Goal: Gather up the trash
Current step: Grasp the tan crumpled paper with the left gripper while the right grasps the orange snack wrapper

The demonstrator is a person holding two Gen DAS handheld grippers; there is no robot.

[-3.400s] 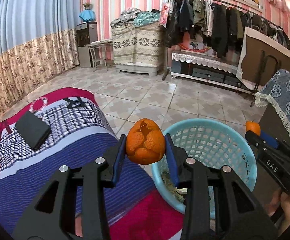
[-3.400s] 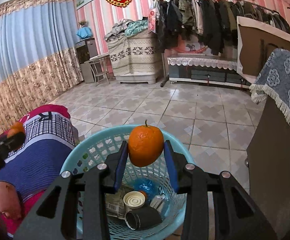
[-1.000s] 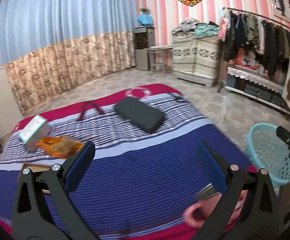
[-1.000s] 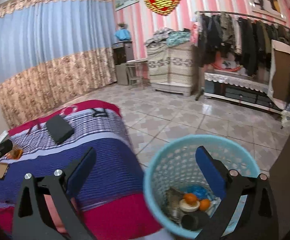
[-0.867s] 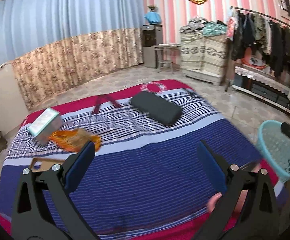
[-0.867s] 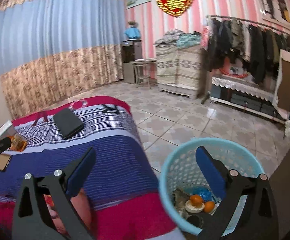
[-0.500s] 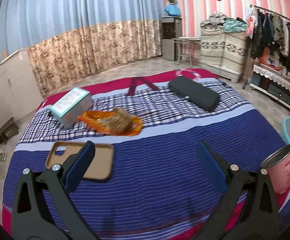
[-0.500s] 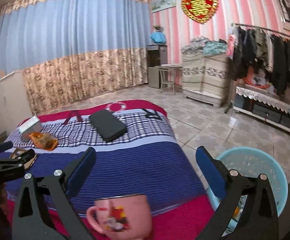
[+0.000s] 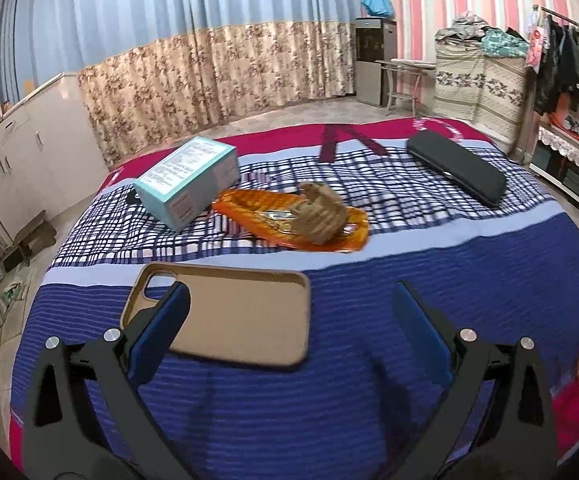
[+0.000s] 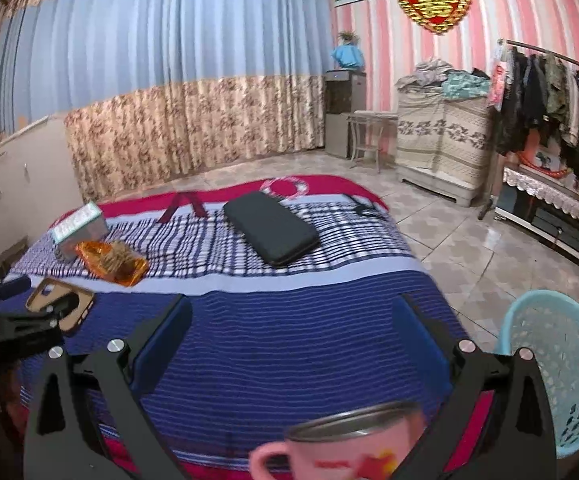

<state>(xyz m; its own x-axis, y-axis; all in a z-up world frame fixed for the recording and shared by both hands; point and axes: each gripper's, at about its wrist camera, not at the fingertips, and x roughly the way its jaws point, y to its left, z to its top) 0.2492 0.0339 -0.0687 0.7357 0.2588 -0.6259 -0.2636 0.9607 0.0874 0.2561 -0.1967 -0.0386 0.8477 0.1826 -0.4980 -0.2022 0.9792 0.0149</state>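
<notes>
An orange wrapper [image 9: 289,216] with a brown crumpled lump [image 9: 321,216] on it lies on the striped table cloth [image 9: 409,264], beyond a tan phone case [image 9: 225,316]. My left gripper [image 9: 289,320] is open and empty, low over the cloth just short of the phone case. My right gripper [image 10: 289,328] is open and empty over the cloth's blue stripes; the wrapper [image 10: 111,266] shows far left there. The light-blue trash basket [image 10: 557,360] stands on the floor at the right.
A teal box [image 9: 187,180] sits left of the wrapper. A black case [image 9: 455,168] lies at the far right of the table. A pink mug [image 10: 345,452] stands at the near edge. My left gripper [image 10: 21,312] shows at the left of the right wrist view.
Both grippers dropped their oranges into the basket, opened, and swung left over the table. The left one has come closer to the phone case and wrapper.
</notes>
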